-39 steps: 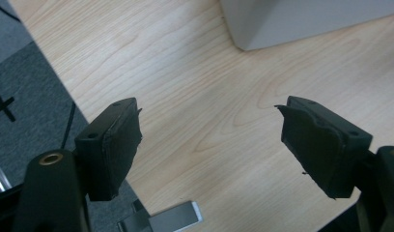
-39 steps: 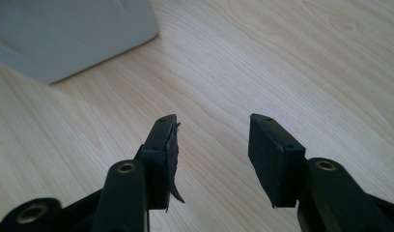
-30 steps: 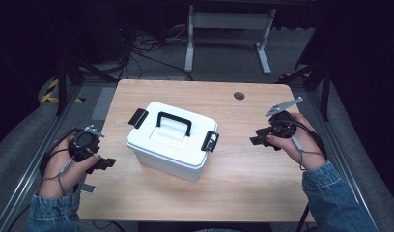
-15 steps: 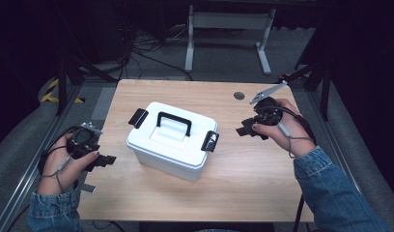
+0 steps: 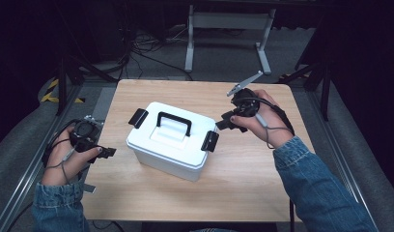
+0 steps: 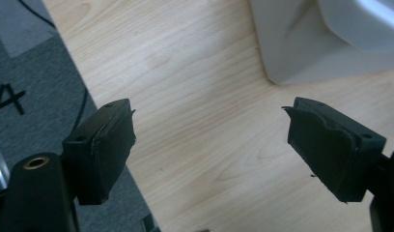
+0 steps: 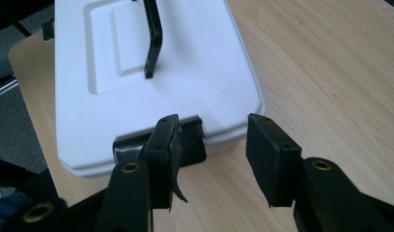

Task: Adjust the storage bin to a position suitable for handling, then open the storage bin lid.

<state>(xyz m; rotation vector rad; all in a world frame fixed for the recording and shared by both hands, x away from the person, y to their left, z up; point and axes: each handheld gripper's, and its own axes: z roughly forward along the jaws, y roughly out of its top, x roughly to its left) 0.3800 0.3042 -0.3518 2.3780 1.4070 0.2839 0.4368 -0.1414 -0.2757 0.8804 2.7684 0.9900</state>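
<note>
White box [image 5: 168, 145] sits mid-table [image 5: 243, 179], turned at a slant, lid on. Black handle [image 5: 174, 122] lies across the lid top. Two black latches: one at the far-left end [image 5: 137, 117], one at the right end [image 5: 210, 140].

Right gripper [image 5: 229, 122] is held just beside the box's right end, pointing at the right latch. In the right gripper view its jaws are parted, nothing between them; the left jaw overlaps the latch [image 7: 185, 145] in the picture, but contact cannot be told. The lid [image 7: 185, 72] and handle [image 7: 154, 38] show beyond the jaws. Right hand [image 5: 262, 121] wraps the gripper body, denim sleeve [image 5: 320, 188] behind it.

Left gripper [image 5: 105, 152] is at the table's left edge, apart from the box, pointing toward it. In the left gripper view the jaws are spread wide with bare wood between them; a lower corner of the box [image 6: 325, 43] shows at upper right. The left jaw hangs over the table edge above grey floor [image 6: 21, 72]. Left hand [image 5: 64, 159] grips the body.
</note>
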